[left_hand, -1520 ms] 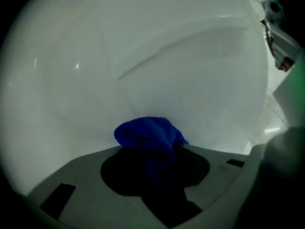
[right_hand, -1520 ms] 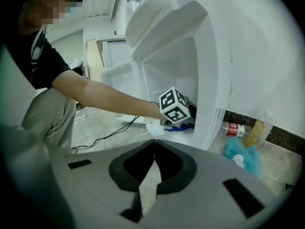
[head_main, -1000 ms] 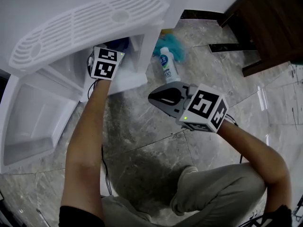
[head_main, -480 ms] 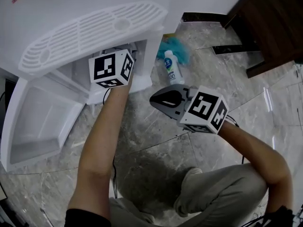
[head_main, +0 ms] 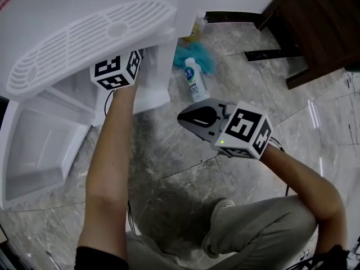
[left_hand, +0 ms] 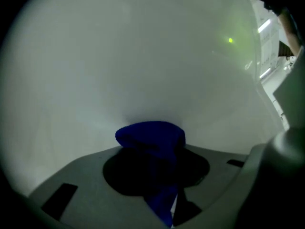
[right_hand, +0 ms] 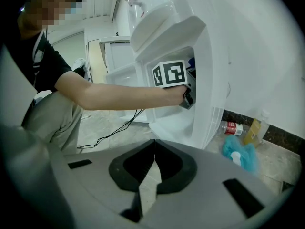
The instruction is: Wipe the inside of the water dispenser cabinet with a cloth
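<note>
Risen since a second ago: the left gripper (left_hand: pixel 157 171) now sits higher in the cabinet opening, its marker cube up under the drip grille (head_main: pixel 84 41) and turned. The right gripper (right_hand: pixel 153 149) has held its place.

1. Water dispenser (head_main: pixel 163 83): white, standing on a marble floor (head_main: pixel 185 167). The cabinet door (head_main: pixel 34 145) is swung fully open, well to the outer side of the left fingers, leaving the opening free for the arm.
2. Cabinet inner wall (left_hand: pixel 143 70): plain white, filling the view directly ahead of the left fingertips. No dirt can be made out on it.
3. Left gripper: fingers pinch a dark blue cloth (left_hand: pixel 151 136). The cloth is bunched into a wad that bulges past the fingertips, so fabric rather than plastic meets the wall. It appears to press on the wall; contact is judged, not certain.
4. Right gripper: fingers pressed together with nothing between them, hanging above the floor outside the cabinet. It is judged to be parked clear of the work.
5. Loose items beyond the right fingertips, beside the dispenser's foot: a teal fluffy cloth (head_main: pixel 197 58) and a white bottle (head_main: pixel 193 80) lying on the floor, both untouched.

Wiping is judged under way on the upper interior.
</note>
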`<state>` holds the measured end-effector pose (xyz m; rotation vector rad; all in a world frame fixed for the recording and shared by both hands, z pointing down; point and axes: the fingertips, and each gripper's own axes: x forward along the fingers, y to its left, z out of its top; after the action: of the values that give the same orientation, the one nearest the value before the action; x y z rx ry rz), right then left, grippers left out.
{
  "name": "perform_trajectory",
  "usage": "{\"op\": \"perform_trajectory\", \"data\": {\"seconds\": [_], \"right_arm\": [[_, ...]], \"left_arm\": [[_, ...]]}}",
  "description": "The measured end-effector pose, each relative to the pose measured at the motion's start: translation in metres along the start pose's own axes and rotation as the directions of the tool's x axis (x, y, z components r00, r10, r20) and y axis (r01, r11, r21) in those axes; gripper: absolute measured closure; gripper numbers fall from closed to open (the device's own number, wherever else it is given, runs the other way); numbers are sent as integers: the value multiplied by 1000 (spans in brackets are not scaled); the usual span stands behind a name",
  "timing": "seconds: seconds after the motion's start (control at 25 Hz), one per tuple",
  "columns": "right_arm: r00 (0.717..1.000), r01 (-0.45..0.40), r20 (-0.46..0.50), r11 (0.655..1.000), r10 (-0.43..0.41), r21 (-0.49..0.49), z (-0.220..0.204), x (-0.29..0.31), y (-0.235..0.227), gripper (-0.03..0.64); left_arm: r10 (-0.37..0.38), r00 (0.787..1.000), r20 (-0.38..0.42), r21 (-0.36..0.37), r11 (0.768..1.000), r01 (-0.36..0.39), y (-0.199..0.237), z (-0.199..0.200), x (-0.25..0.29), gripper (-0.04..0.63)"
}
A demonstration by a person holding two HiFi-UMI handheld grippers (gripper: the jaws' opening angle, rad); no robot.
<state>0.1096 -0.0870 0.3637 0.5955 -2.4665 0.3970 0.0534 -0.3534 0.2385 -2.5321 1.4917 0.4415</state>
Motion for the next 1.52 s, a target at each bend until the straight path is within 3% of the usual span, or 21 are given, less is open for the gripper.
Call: {"op": "perform_trajectory", "data": {"seconds": [0.28,0.4,0.64,0.84,0.92,1.0,1.12,1.2,1.4,1.52], "right_arm": [[1000,-22,-6,1000,22,-11,3,9,7,618],[999,-38,-8,999,37,-20,7,14,12,618],[999,-46,-12,999,46,-29,8,12,17,618],[1000,-5,-19,1000,4,-20,3,1,7,618],[1000,15,-3,1000,-15,-12,9,-2,2,618],[999,33,10,999,-33,-5,15,-1,-2,618],[999,44,8,999,-44,-7,20,6,-4,618],[999,49,12,999,-49,-5,25,13,-5,618],[995,36,92,997,-43,75,53,26,-4,618],[985,9,169,979,-44,204,72,32,-9,618]], "left_arm": [[11,1000,12,-1,1000,-11,-14,-3,-22,454],[33,999,14,-57,998,-33,-21,-6,-32,454],[30,998,-53,-22,999,-32,-2,-10,-6,454],[12,998,-54,-75,997,-16,-2,-7,-3,455],[-26,996,-81,-32,999,24,-8,-10,-11,454],[-102,988,-113,75,991,111,-19,-8,-23,454],[-261,950,-169,213,932,294,-40,-3,-48,454],[-352,911,-217,246,883,399,-49,-3,-70,454],[-467,834,-294,178,831,528,-51,-3,-140,453],[-526,766,-368,188,765,616,-57,-10,-186,453]]}}
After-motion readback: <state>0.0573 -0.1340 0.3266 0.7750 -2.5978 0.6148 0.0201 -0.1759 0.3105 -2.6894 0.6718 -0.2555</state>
